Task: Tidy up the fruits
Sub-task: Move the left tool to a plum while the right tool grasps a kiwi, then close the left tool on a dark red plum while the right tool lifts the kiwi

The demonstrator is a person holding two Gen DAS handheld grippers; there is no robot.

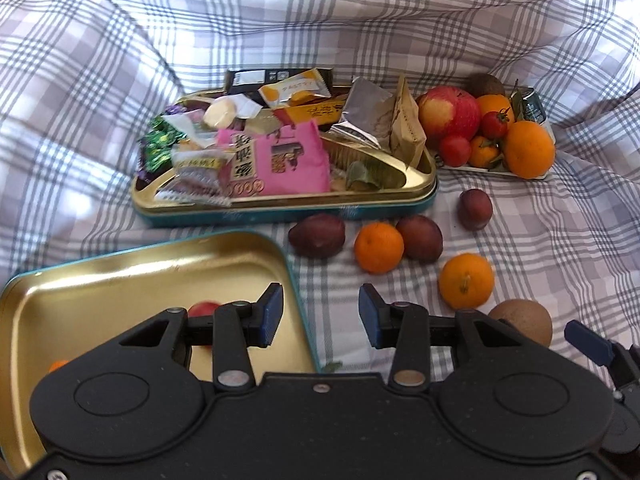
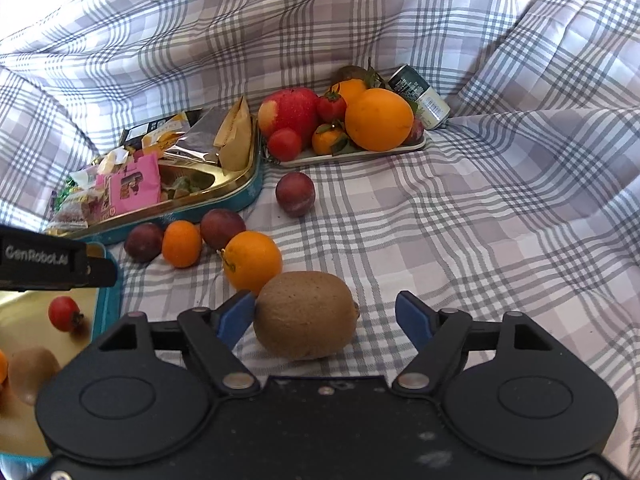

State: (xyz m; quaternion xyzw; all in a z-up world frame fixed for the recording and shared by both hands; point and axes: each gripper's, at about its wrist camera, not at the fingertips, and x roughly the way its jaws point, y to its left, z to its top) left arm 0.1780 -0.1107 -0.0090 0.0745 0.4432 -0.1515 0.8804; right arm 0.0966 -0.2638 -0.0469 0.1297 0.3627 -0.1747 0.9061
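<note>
A brown kiwi [image 2: 305,315] lies on the checked cloth between the open jaws of my right gripper [image 2: 326,314]; the left pad touches or nearly touches it, the right pad stands apart. The kiwi also shows in the left wrist view [image 1: 524,320]. My left gripper [image 1: 320,316] is open and empty, over the right edge of the gold tin lid [image 1: 132,280], which holds a red tomato [image 2: 63,313], a kiwi and an orange piece. Loose on the cloth lie two tangerines [image 1: 379,247] [image 1: 466,280] and three dark plums [image 1: 317,235].
A teal tin [image 1: 288,196] full of snack packets sits behind the lid. A white tray [image 2: 360,154] at the back holds an apple, oranges, tomatoes and a can. Checked cloth rises in folds all around.
</note>
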